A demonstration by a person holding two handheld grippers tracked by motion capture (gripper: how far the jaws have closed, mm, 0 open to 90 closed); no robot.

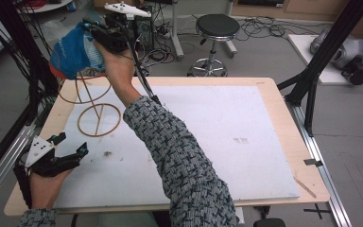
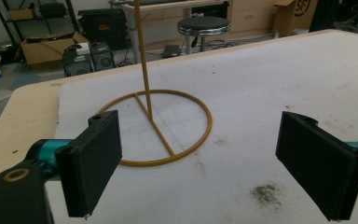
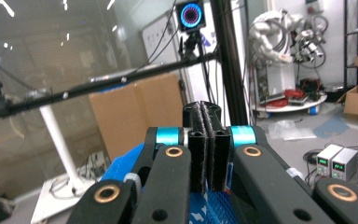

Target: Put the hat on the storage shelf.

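Pinching a blue-and-white cloth [image 1: 75, 49], the right gripper [image 1: 105, 29] is raised high over the far left corner of the table [image 1: 269, 85]; in its own view the two black pads are pressed together with blue mesh fabric bunched just below them. The left gripper [image 1: 71, 150] rests low near the table's near left edge with its jaws spread wide and nothing between them, aimed toward the wire stand [image 2: 154, 123].

The cloth hangs from the right gripper above and just beside the top of the stand, apart from the tabletop. It looks like a soft knitted or mesh piece, perhaps a sock or cap; which one cannot be told. It should be very light and limp, sagging wherever it is not held, so a pinch on a hem or doubled fold would likely hold better than a single layer, which could slip out.

The stand is thin, stiff, tan wire: a round ring flat on the table, a straight bar across it, an upright post rising from the middle and a second ring higher up. It looks light and easy to tip if the cloth drags on it. A white, slightly fuzzy mat [image 1: 227, 137] with a few dark smudges covers the pale wooden table.
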